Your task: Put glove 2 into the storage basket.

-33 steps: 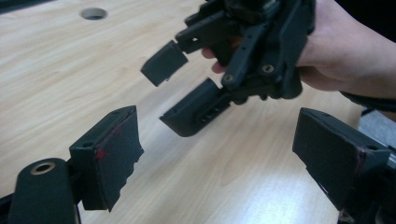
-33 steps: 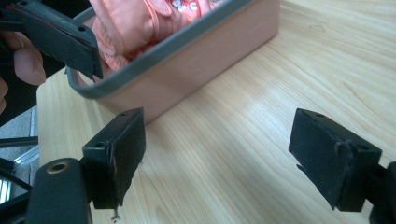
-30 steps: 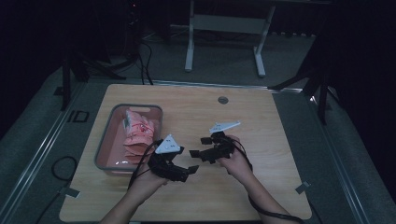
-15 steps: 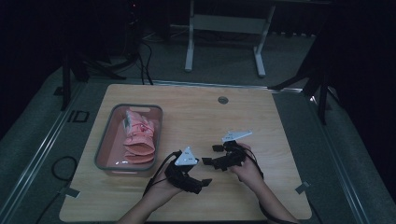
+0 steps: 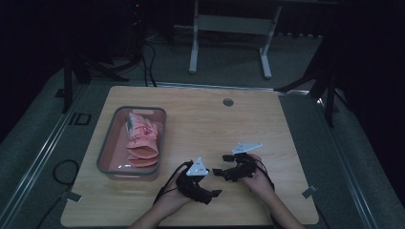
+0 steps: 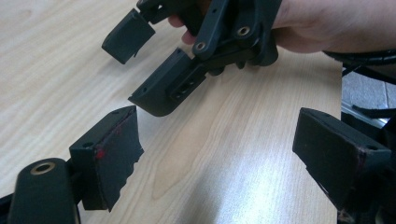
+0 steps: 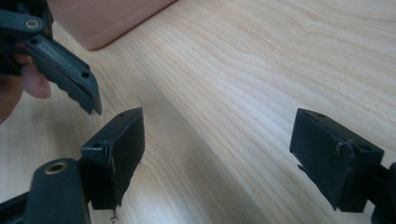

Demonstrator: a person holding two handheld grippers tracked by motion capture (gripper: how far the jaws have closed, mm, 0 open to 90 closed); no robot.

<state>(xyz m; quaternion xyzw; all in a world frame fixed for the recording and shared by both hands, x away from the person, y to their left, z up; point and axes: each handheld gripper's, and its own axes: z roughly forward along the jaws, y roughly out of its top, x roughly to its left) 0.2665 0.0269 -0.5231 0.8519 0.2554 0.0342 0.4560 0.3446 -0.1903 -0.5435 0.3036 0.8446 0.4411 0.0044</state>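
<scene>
I see left tongs [image 5: 216,193] apart, empty | right tongs [image 5: 218,171] apart, empty | both near worktop [image 5: 267,124] front edge, tips close.

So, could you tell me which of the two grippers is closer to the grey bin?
The left gripper: it sits just off the near right corner of the grey bin, while the right gripper lies farther right on the table.

Black left gripper [image 5: 216,192], grey three-cornered plate, screw holes, red-smeared fingers [image 6: 112,154]
</scene>
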